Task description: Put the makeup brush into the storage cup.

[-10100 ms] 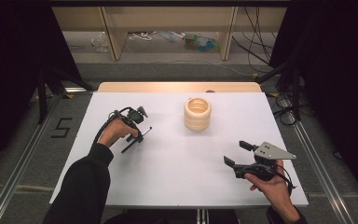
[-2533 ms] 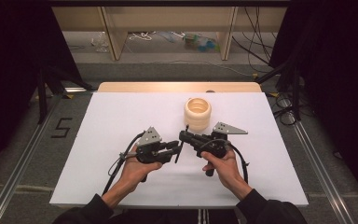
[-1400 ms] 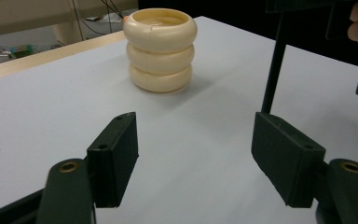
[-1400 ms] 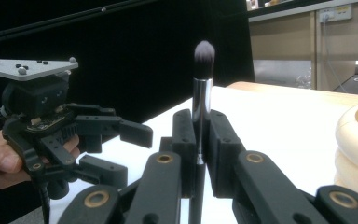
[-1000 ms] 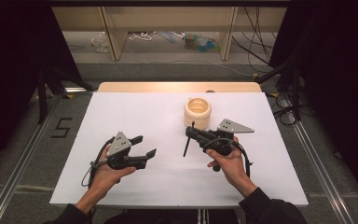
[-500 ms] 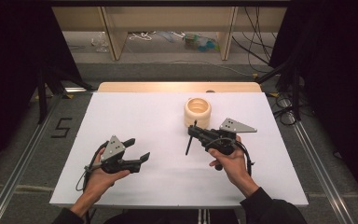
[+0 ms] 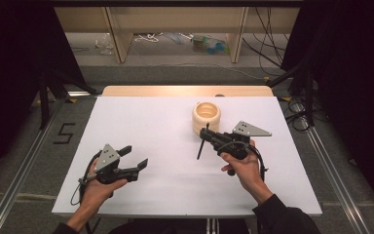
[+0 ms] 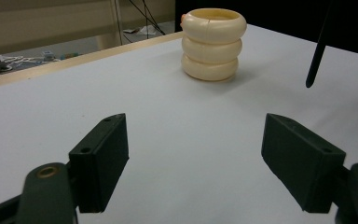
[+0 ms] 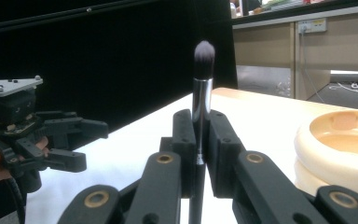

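High view: the right gripper (image 7: 207, 137) pinches a makeup brush (image 7: 201, 145) near the middle of the white table (image 7: 165, 122), its jaws pressed tight on the handle. The brush hangs tilted, bristles up, its dark handle end just above the table. Just beyond it stands a cream ringed holder (image 7: 206, 117). The left gripper (image 7: 132, 157) sits well apart at the near left, jaws spread with nothing between them, having just been opening.

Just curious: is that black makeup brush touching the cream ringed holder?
Apart. The left gripper view shows the black makeup brush hanging beside the cream ringed holder, white table between them.
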`<action>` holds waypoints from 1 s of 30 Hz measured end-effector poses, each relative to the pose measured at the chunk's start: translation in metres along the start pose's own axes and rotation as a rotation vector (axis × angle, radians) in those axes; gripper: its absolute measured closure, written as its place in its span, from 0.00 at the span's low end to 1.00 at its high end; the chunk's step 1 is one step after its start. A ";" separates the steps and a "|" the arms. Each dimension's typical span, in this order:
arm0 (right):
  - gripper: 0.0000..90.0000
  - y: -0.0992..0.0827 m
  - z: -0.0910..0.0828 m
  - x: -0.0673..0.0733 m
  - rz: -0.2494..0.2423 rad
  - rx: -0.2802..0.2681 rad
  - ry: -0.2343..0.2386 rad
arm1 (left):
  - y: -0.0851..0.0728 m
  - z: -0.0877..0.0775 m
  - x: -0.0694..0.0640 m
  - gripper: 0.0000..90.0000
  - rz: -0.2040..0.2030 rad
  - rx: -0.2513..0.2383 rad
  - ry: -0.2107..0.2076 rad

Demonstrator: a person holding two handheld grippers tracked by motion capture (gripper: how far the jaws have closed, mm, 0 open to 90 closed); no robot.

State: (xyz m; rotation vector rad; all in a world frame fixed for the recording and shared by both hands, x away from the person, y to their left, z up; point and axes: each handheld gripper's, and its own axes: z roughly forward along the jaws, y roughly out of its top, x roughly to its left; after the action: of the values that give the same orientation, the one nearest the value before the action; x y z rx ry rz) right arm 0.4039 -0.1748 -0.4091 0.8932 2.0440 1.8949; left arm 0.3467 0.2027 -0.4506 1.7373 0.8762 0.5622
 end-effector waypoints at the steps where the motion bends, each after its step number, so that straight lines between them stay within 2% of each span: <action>1: 0.93 0.001 0.000 -0.001 -0.009 0.008 -0.004 | -0.001 -0.001 0.000 0.25 -0.005 0.003 0.007; 4: 0.93 0.002 -0.001 -0.004 0.005 0.000 -0.004 | -0.002 -0.003 0.000 0.25 0.003 0.003 0.022; 7: 0.93 0.004 -0.003 -0.005 0.008 0.000 -0.014 | -0.002 -0.004 0.000 0.25 -0.003 -0.002 0.024; 10: 0.93 0.006 -0.003 -0.008 0.014 -0.029 -0.019 | -0.001 -0.006 0.001 0.25 -0.021 -0.011 0.026; 11: 0.93 0.008 -0.005 -0.009 0.001 -0.013 -0.025 | -0.001 -0.006 0.001 0.24 -0.027 -0.013 0.026; 14: 0.93 0.011 -0.005 -0.012 -0.001 -0.032 -0.038 | -0.001 -0.006 0.002 0.24 -0.021 -0.012 0.028; 16: 0.93 0.015 -0.007 -0.013 0.008 -0.004 -0.042 | -0.001 -0.006 0.001 0.24 -0.026 -0.013 0.028; 17: 0.93 0.017 -0.007 -0.014 0.004 -0.020 -0.042 | -0.001 -0.006 0.001 0.24 -0.028 -0.013 0.027; 18: 0.93 0.019 -0.008 -0.014 0.003 0.001 -0.042 | -0.001 -0.006 0.001 0.24 -0.027 -0.011 0.026; 19: 0.93 0.021 -0.007 -0.015 -0.005 -0.014 -0.041 | -0.001 -0.005 0.000 0.24 -0.038 -0.013 0.027; 20: 0.93 0.022 -0.007 -0.015 -0.001 -0.027 -0.038 | -0.001 -0.005 0.000 0.24 -0.024 -0.011 0.027; 24: 0.93 0.030 -0.008 -0.018 -0.008 -0.024 -0.051 | 0.000 -0.005 -0.001 0.24 -0.024 -0.006 0.020; 26: 0.93 0.033 -0.008 -0.020 -0.008 -0.018 -0.058 | 0.001 -0.005 -0.003 0.24 -0.048 -0.014 0.017; 29: 0.93 0.038 -0.007 -0.023 -0.013 -0.023 -0.070 | 0.001 -0.005 -0.001 0.24 -0.040 -0.013 0.020; 30: 0.93 0.040 -0.007 -0.024 -0.007 -0.028 -0.071 | 0.001 -0.005 -0.001 0.24 -0.050 -0.008 0.023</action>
State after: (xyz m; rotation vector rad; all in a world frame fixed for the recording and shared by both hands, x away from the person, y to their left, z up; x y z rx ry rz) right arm 0.4303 -0.1941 -0.3758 0.9318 1.9725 1.8560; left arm 0.3425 0.2052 -0.4482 1.6994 0.9298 0.5527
